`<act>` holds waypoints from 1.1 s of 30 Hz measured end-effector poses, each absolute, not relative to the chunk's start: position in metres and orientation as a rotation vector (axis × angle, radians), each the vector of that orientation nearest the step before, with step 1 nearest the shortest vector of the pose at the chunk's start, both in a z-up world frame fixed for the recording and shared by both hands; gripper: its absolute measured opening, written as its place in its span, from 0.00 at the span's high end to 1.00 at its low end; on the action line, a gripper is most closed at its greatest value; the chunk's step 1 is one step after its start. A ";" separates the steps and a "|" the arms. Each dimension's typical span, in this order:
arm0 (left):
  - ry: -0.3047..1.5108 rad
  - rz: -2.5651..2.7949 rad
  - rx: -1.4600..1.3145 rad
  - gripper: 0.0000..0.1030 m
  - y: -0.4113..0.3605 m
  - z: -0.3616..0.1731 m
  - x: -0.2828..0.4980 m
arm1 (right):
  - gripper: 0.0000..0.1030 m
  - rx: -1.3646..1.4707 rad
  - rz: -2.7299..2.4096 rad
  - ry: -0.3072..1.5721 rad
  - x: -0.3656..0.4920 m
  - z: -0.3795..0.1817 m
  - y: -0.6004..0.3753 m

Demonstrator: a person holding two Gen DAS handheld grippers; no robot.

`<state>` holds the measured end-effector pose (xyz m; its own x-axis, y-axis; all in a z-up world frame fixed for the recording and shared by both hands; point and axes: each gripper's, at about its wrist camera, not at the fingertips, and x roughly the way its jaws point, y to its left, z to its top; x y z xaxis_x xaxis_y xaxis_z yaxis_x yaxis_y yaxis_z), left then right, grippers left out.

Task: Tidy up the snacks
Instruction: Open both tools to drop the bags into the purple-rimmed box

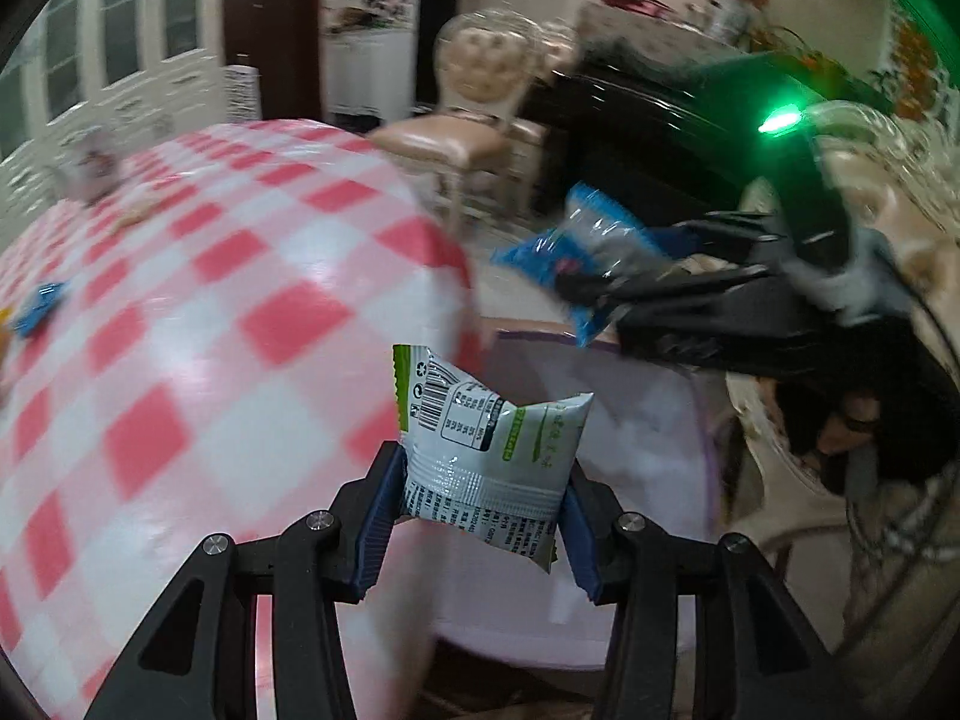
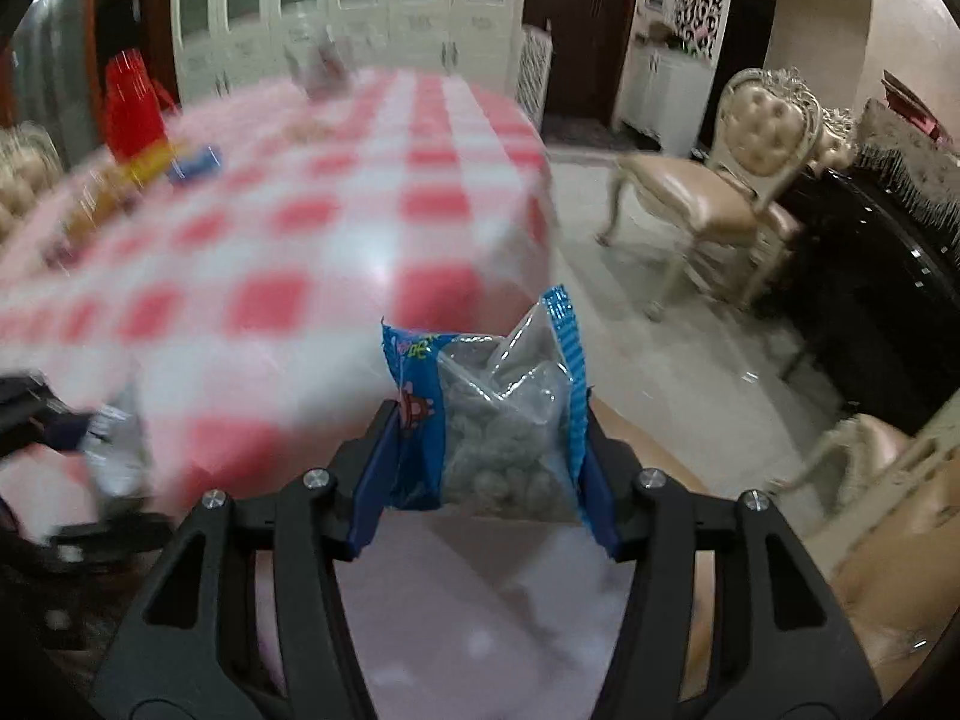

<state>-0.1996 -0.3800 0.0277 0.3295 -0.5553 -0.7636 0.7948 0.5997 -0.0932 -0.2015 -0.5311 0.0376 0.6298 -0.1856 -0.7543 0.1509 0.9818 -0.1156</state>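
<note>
My left gripper [image 1: 480, 498] is shut on a white and green snack packet [image 1: 489, 456], held upright just past the corner of the table, over a pale pink bin [image 1: 636, 420]. My right gripper [image 2: 486, 462] is shut on a blue packet with a clear window [image 2: 498, 420] that shows grey-green pieces. The left wrist view shows that blue packet [image 1: 576, 258] up to the right in the right gripper [image 1: 600, 294], above the bin's far rim. At the left edge of the right wrist view, the left gripper [image 2: 54, 420] and its white packet [image 2: 114, 450] appear blurred.
A red and white checked tablecloth [image 1: 210, 300] covers the table on the left; a small blue packet [image 1: 39, 306] lies on it. Red, yellow and blue items [image 2: 156, 144] sit at its far side. A cream chair [image 2: 720, 180] and a black cabinet [image 2: 870, 300] stand to the right.
</note>
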 end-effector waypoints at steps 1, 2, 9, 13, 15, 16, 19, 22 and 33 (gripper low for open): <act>0.861 -0.919 0.336 0.51 -0.387 0.023 -0.202 | 0.42 -0.069 -0.196 0.918 -0.201 0.027 -0.536; 0.867 -0.930 0.344 0.48 -0.392 0.019 -0.204 | 0.41 -0.097 -0.198 0.973 -0.203 0.015 -0.543; 0.872 -1.023 0.338 0.21 -0.403 0.006 -0.211 | 0.35 -0.080 -0.193 1.145 -0.217 -0.020 -0.582; 0.829 -0.983 0.288 0.21 -0.386 0.014 -0.194 | 0.33 -0.026 -0.202 1.043 -0.221 0.003 -0.588; 0.782 -0.946 0.260 0.21 -0.368 0.022 -0.186 | 0.33 -0.003 -0.198 0.986 -0.210 0.012 -0.578; 0.765 -0.930 0.254 0.21 -0.360 0.026 -0.180 | 0.33 0.018 -0.196 0.945 -0.204 0.020 -0.570; 0.692 -0.816 0.228 0.21 -0.324 0.041 -0.152 | 0.33 0.109 -0.108 0.795 -0.186 0.045 -0.538; 0.669 -0.674 0.191 0.20 -0.279 0.049 -0.114 | 0.32 0.103 -0.048 0.705 -0.162 0.067 -0.503; 0.788 -0.297 -0.175 0.18 -0.140 0.036 0.035 | 0.22 0.045 0.052 0.769 0.064 0.050 -0.388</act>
<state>0.0346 -0.1395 0.0358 0.6666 -0.3269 -0.6699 0.1972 0.9440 -0.2644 0.0644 -0.3882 0.0498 0.7178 0.0631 -0.6934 -0.0301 0.9978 0.0596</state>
